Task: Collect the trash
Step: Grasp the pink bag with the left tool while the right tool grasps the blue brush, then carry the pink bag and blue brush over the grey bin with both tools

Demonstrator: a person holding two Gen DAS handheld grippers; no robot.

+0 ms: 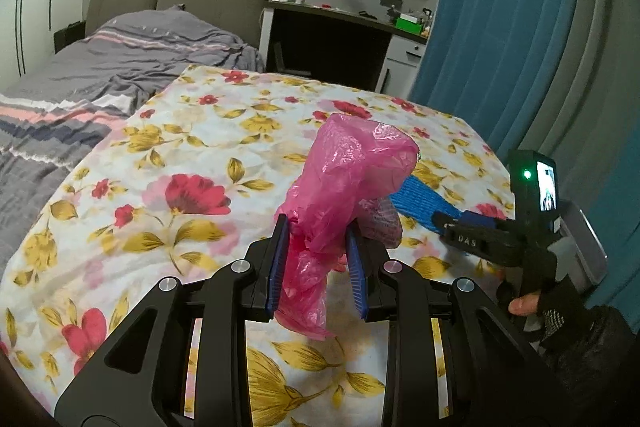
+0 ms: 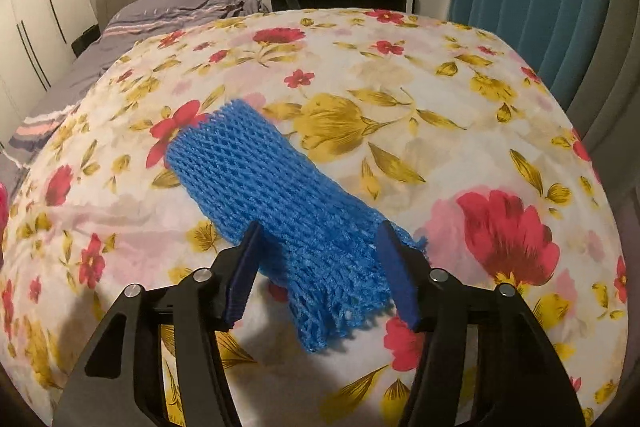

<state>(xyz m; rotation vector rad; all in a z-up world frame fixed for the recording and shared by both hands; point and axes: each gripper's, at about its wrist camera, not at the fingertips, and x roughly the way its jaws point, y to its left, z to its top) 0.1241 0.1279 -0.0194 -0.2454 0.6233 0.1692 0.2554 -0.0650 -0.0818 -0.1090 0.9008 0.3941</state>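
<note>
1. Two pieces of trash matter here, and both look feather-light and soft. The left gripper (image 1: 318, 263) is clamped on a crumpled pink plastic bag (image 1: 344, 179), whose bunched neck sits between the blue pads (image 1: 277, 267) while its puffed upper part stands above the floral tablecloth (image 1: 160, 147).
2. That film is probably slippery and collapses under pressure, so the gathered, bunched part is the sensible place to pinch; a loose flap would likely slide out.
3. The right gripper (image 2: 318, 275) stands released, jaws apart on either side of the frayed near end of a blue foam fruit net (image 2: 264, 183); the pads (image 2: 394, 277) do not visibly press it.
4. This net lies flat on the tablecloth, running away from the gripper toward the upper left. It looks springy and compressible, with an open weave that should catch on ridged pads.
5. Taking it a little farther in than the fringe seems safer, since loose strands may tear or slip free.
6. Beyond the table are a grey-covered bed (image 1: 120, 67) and a desk (image 1: 332, 27).
</note>
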